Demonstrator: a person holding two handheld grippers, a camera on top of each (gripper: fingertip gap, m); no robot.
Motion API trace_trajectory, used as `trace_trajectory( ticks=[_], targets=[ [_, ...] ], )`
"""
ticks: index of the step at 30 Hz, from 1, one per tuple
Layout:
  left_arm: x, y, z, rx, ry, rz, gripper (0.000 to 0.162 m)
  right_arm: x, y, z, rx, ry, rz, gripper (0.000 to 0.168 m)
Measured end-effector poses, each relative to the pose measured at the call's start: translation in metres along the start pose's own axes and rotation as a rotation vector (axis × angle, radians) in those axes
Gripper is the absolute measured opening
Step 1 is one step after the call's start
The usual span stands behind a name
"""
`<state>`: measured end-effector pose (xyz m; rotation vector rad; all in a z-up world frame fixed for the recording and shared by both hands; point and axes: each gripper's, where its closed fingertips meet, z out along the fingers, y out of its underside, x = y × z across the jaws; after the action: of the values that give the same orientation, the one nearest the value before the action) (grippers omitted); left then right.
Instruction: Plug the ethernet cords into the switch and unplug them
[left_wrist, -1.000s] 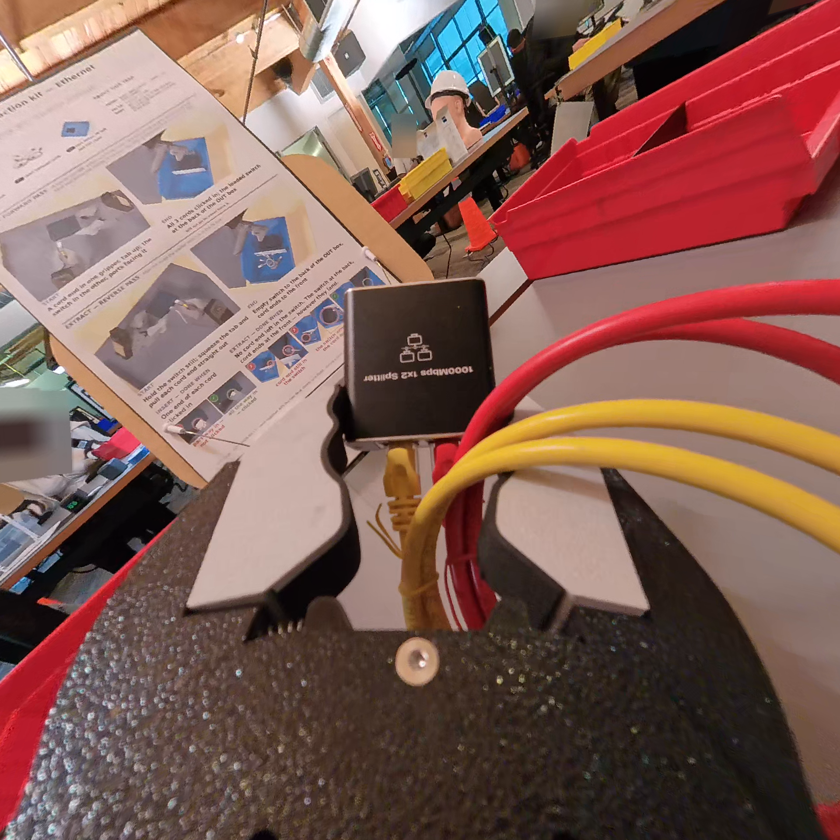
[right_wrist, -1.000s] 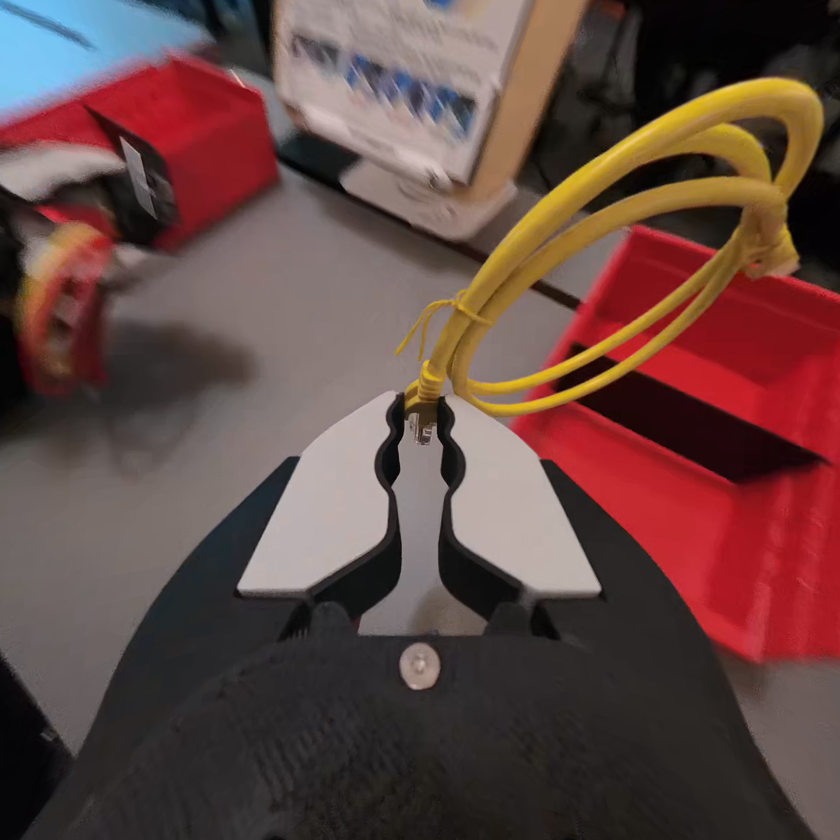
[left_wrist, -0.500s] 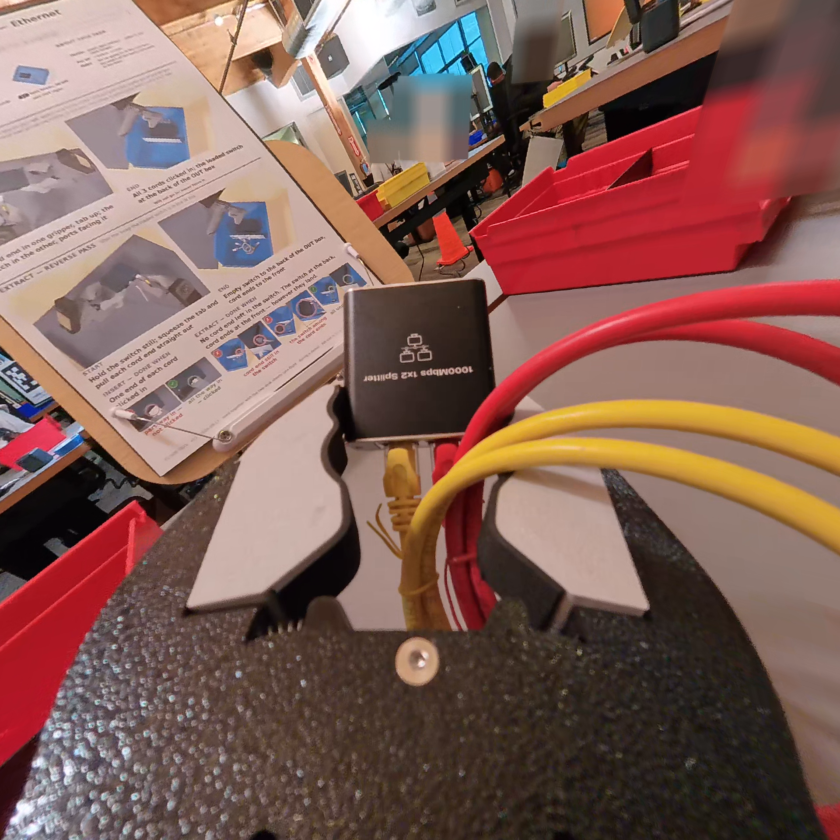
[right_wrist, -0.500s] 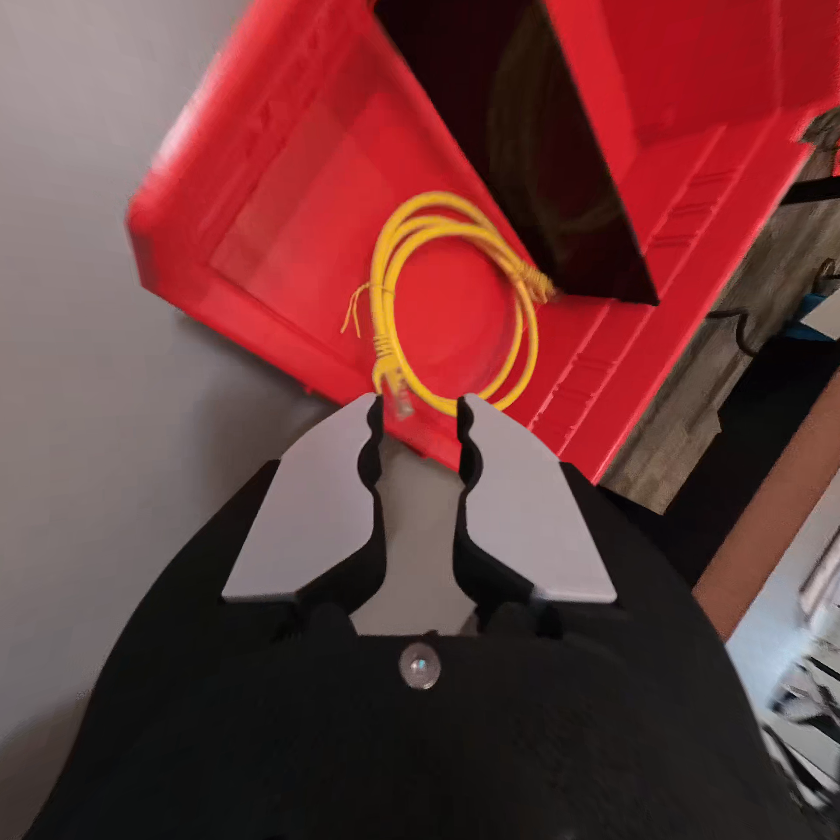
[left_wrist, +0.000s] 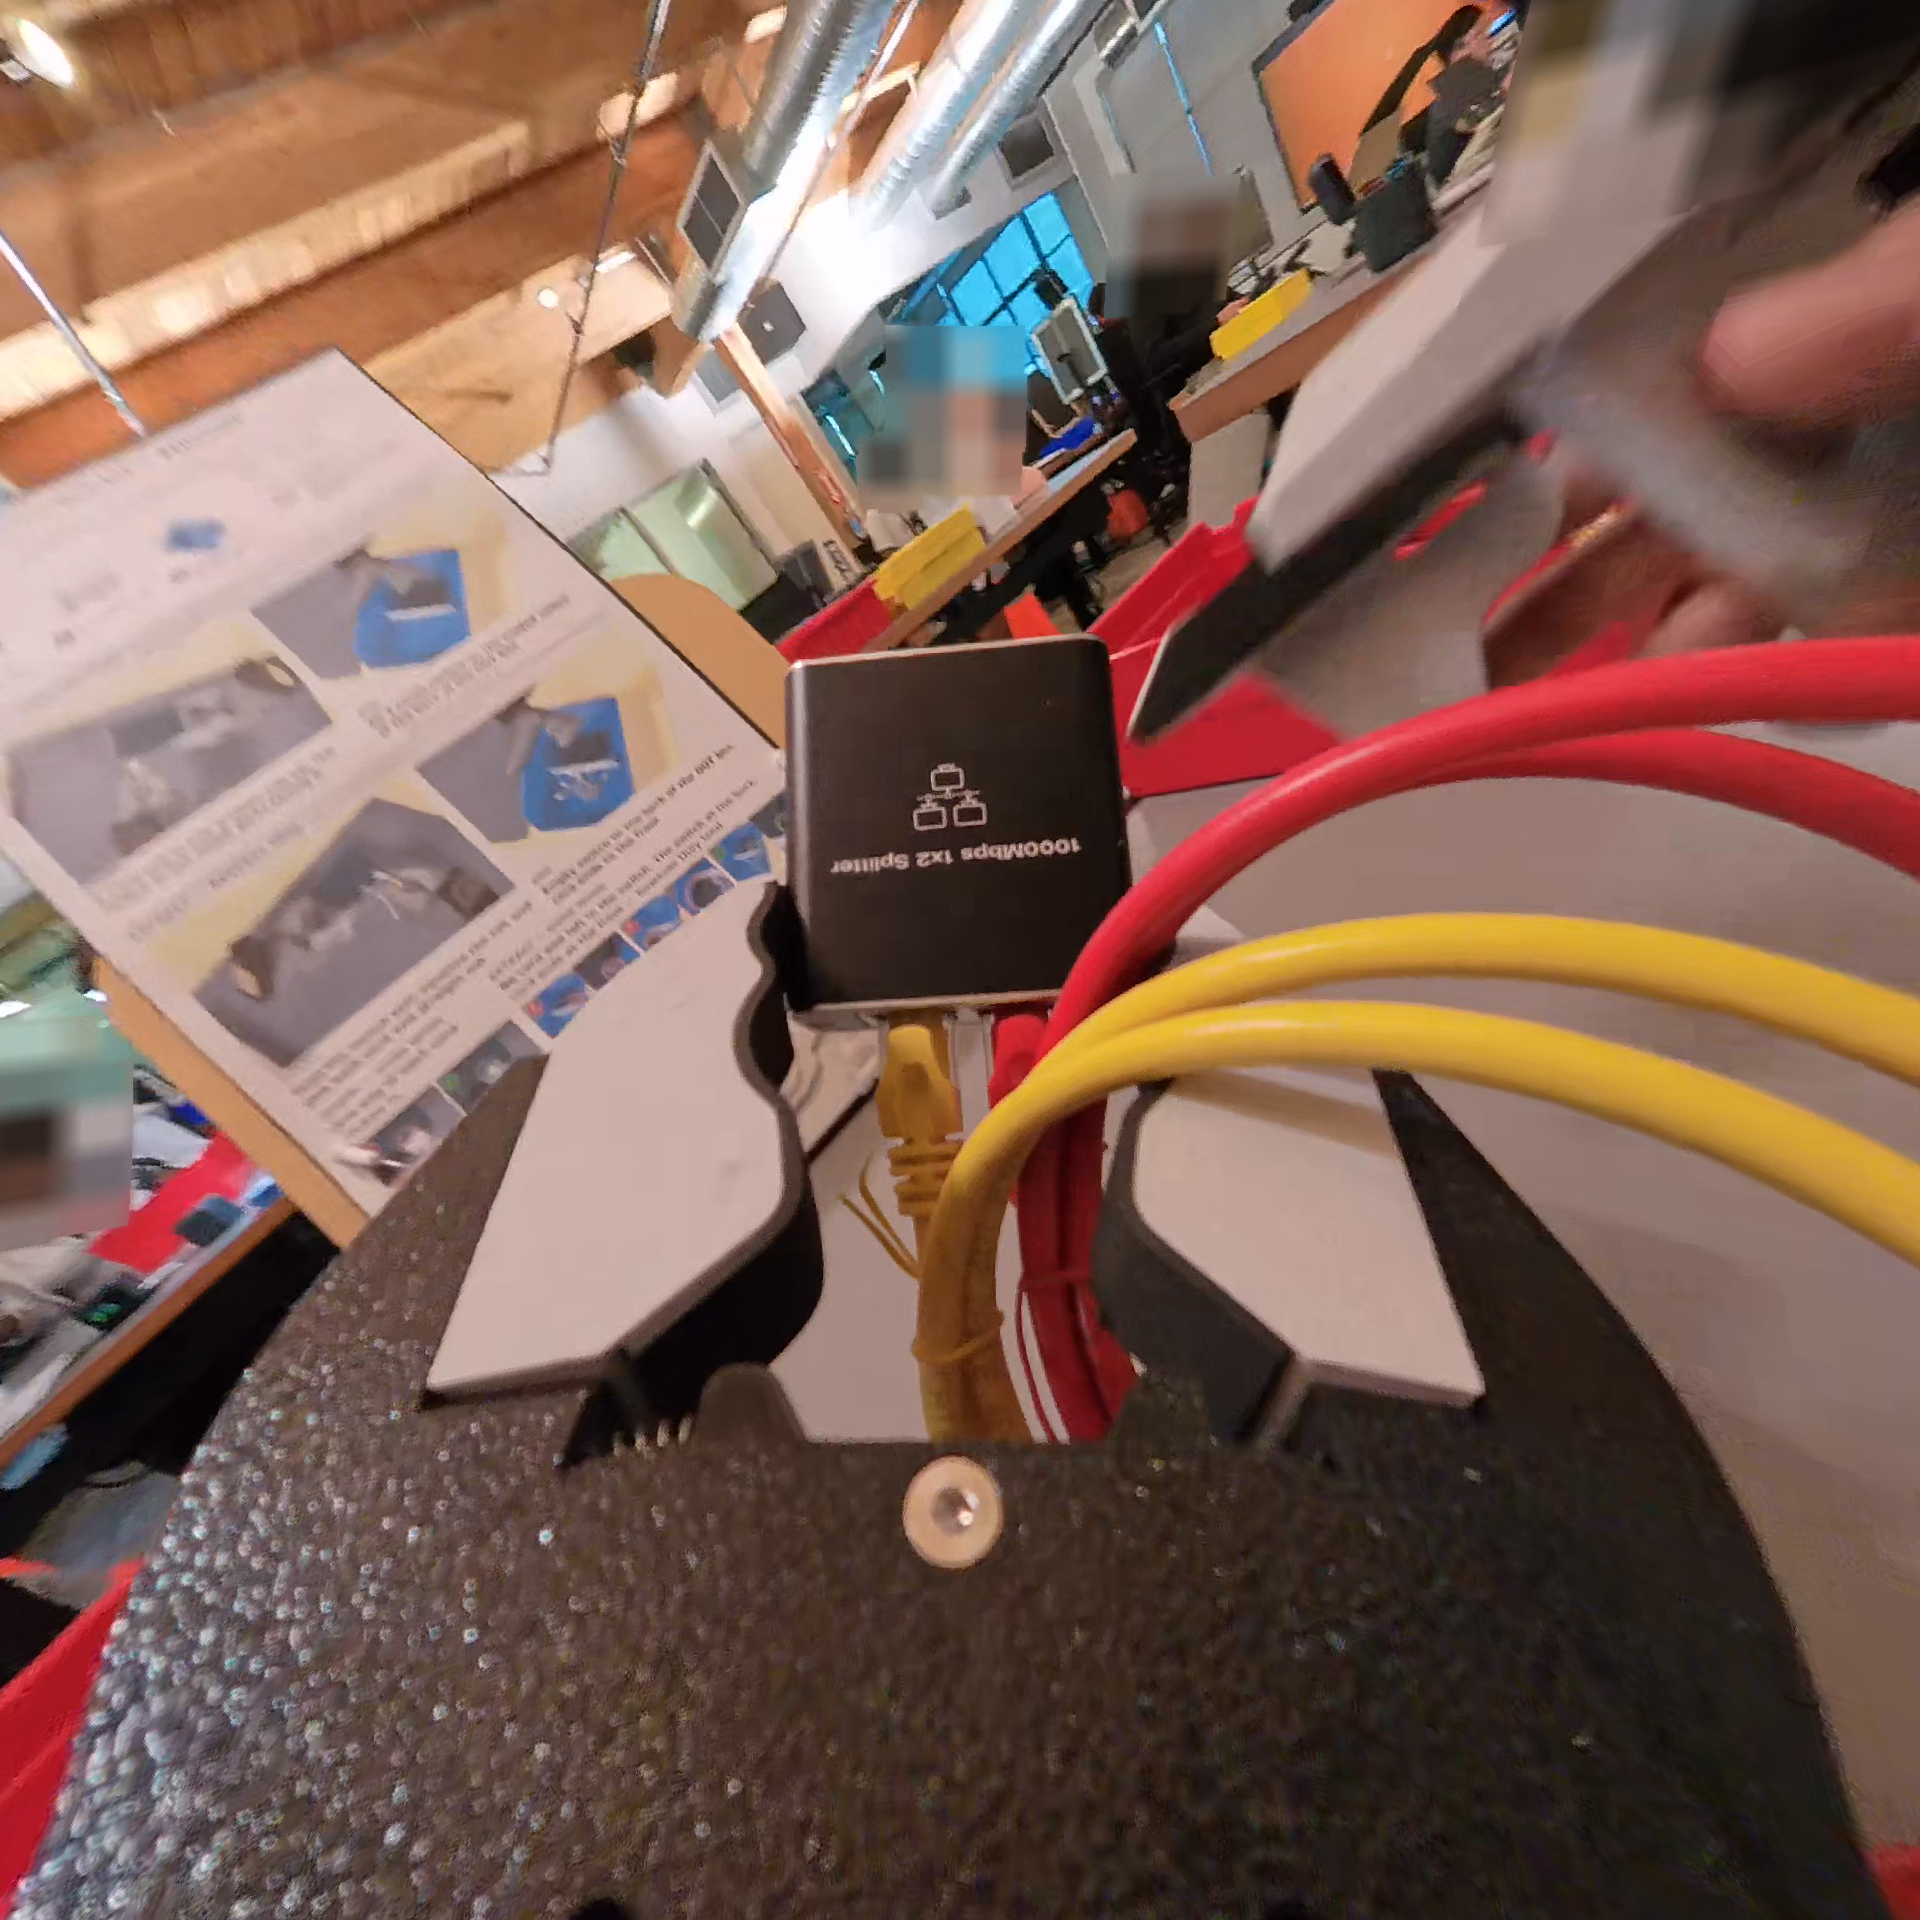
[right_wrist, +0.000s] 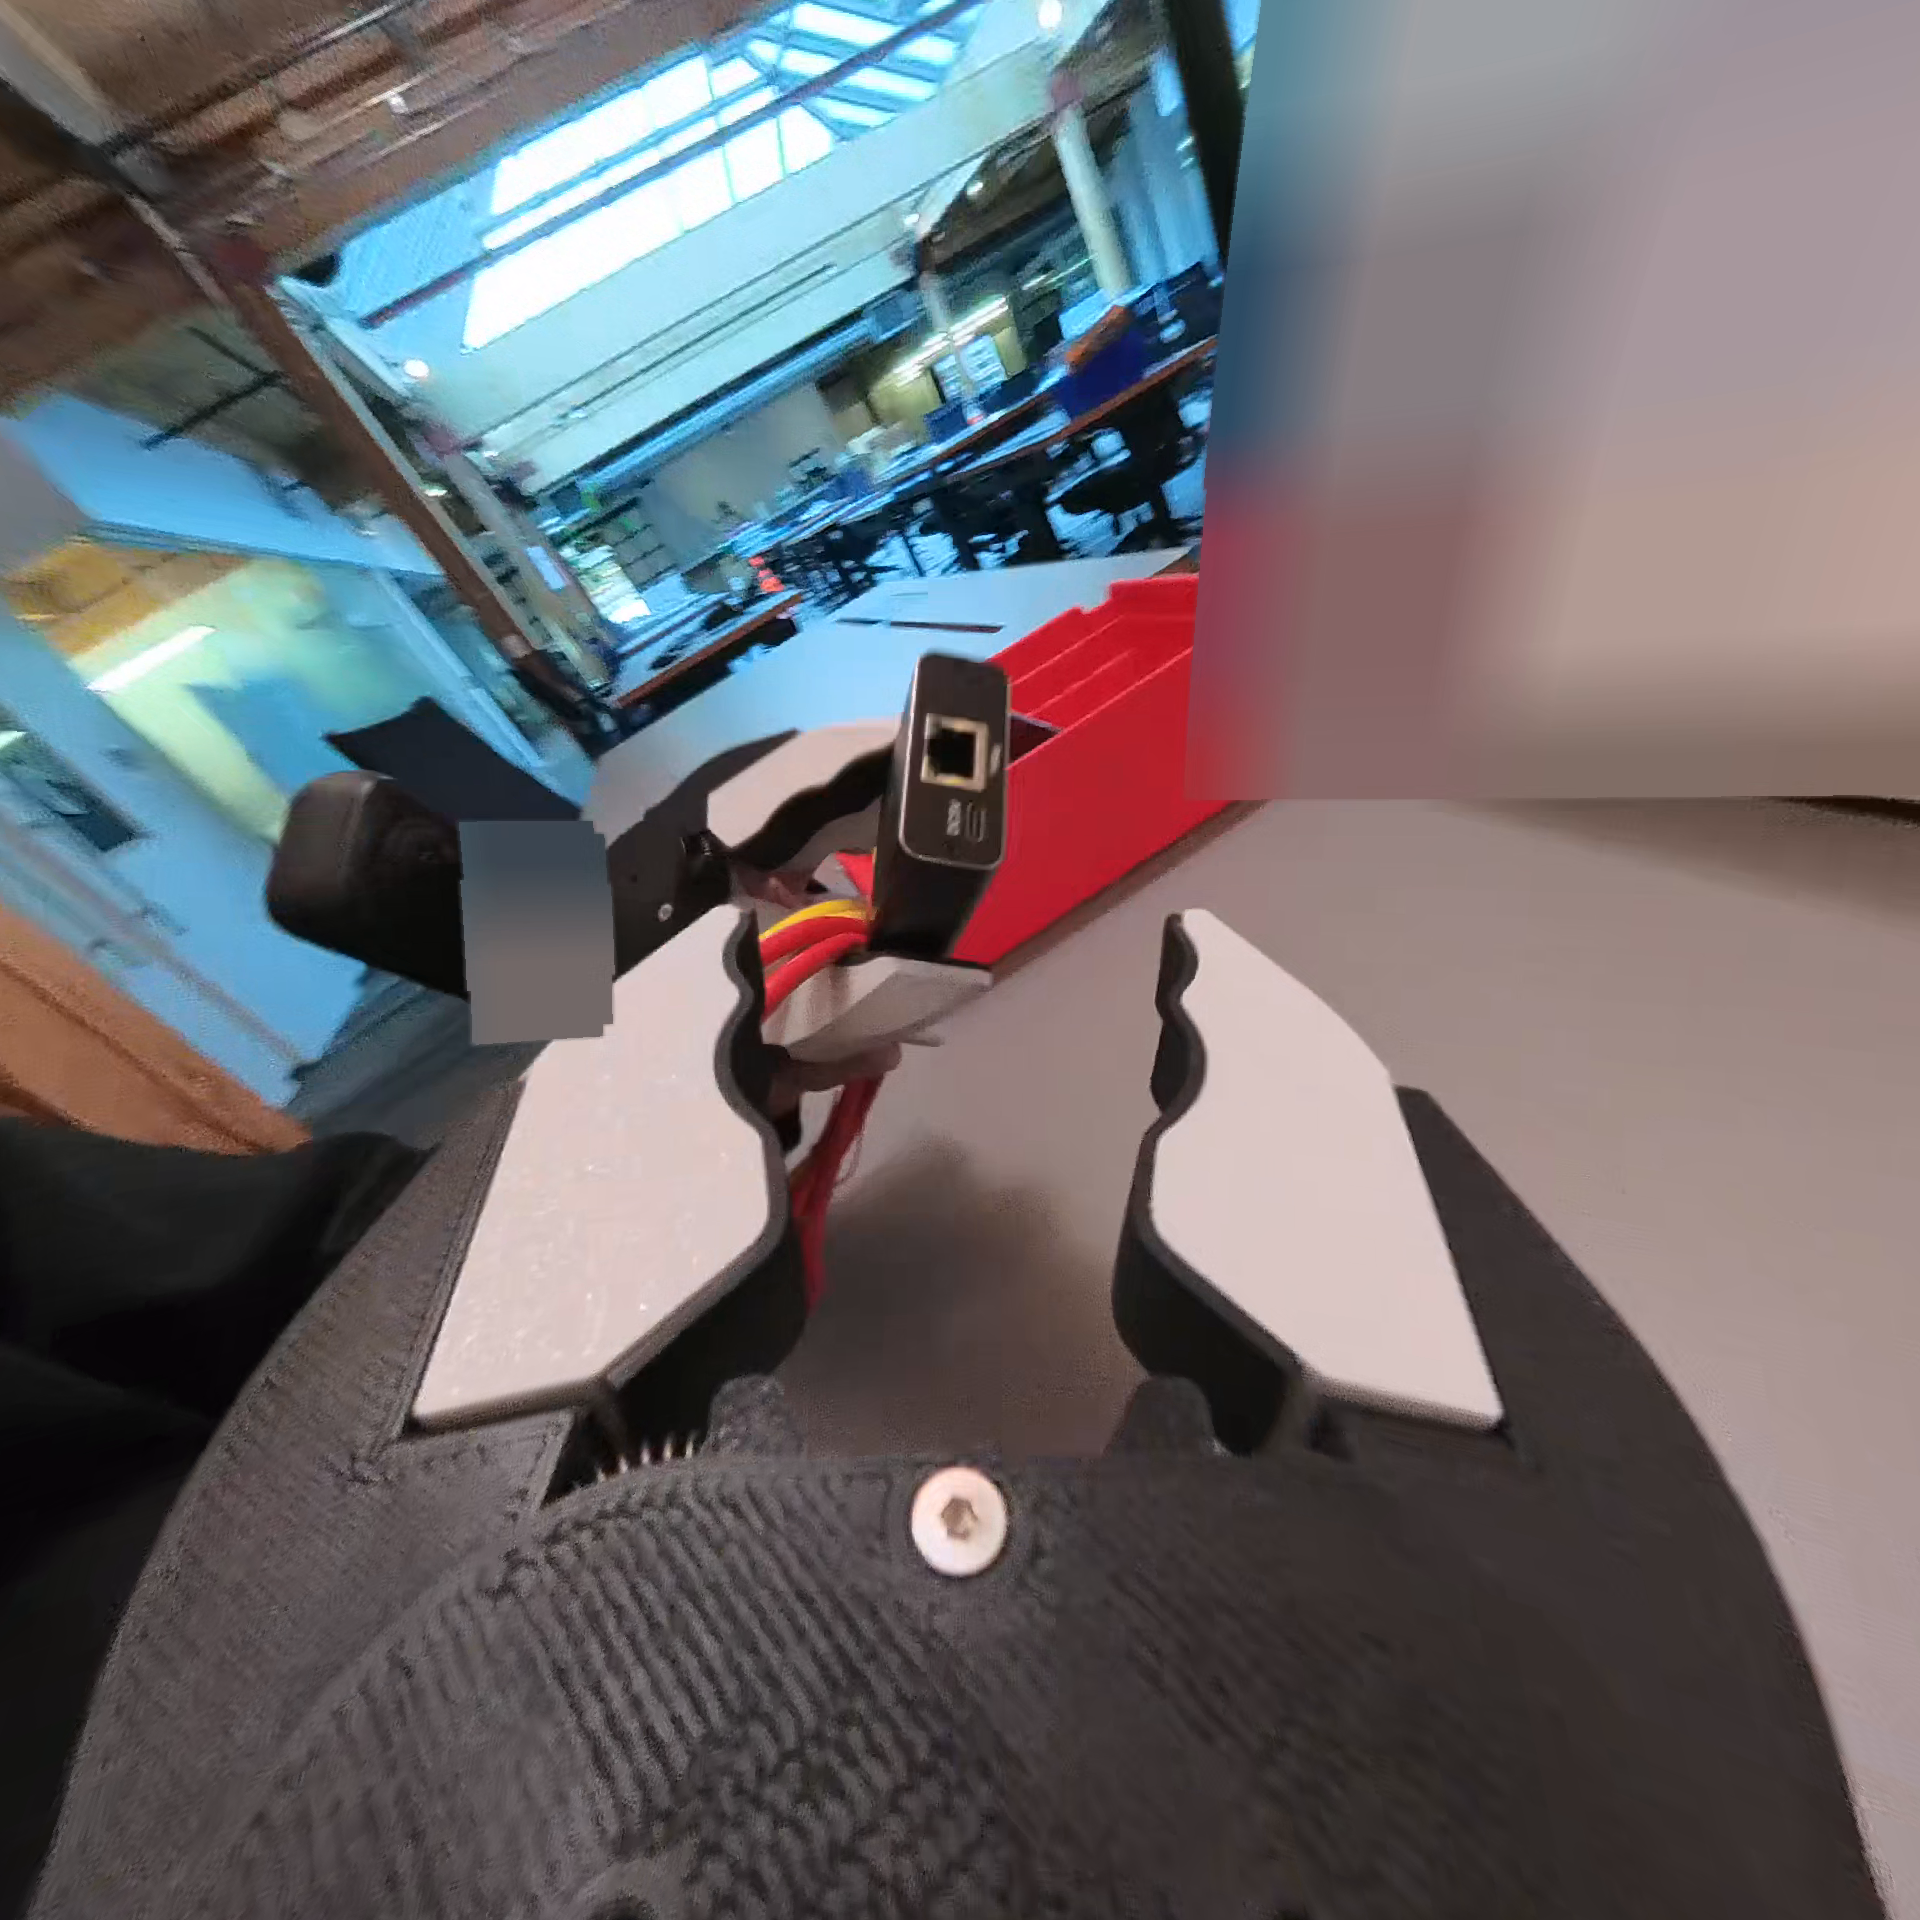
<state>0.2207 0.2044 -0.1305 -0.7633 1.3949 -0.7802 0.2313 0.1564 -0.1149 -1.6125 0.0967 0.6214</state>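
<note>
Emptied of its yellow cord, the right gripper (right_wrist: 956, 1023) has swung back from the red bin (right_wrist: 1081, 790) to face the switch.

Over the grey counter (right_wrist: 1558, 1039), the left gripper (left_wrist: 951, 1023) pinches the black switch (left_wrist: 951, 821) in its jaws; the right's jaws are spread wide, holding nothing. A red cord (left_wrist: 1455, 717) and a yellow cord (left_wrist: 1507, 956) sit plugged in near me, the far port (right_wrist: 954, 750) bare. By my reckoning unplugging is underway, two cords left.
</note>
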Motion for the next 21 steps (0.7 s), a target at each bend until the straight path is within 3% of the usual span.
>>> trace_trajectory(
  ticks=[3,5,8,13,16,21],
  targets=[
    [0.009,-0.014,0.001,0.021,0.018,0.070,0.063,-0.020,0.005,0.031,0.028,-0.134,0.000,0.070],
    [0.013,-0.021,0.001,0.040,0.008,0.098,0.063,-0.021,0.005,0.039,0.042,-0.132,-0.027,0.027],
    [0.014,-0.024,0.002,0.051,0.004,0.109,0.064,-0.022,0.004,0.037,-0.006,-0.162,-0.072,0.027],
    [0.037,-0.023,-0.015,0.039,0.317,0.024,0.081,-0.014,0.008,0.014,-0.225,-0.160,-0.160,0.026],
    [0.026,-0.050,-0.032,0.108,0.494,-0.184,0.073,-0.018,0.016,-0.001,-0.397,-0.215,-0.255,0.026],
    [0.030,-0.063,-0.028,-0.018,0.773,-0.376,0.057,-0.039,0.016,0.002,-0.554,-0.291,-0.420,0.026]
  ],
)
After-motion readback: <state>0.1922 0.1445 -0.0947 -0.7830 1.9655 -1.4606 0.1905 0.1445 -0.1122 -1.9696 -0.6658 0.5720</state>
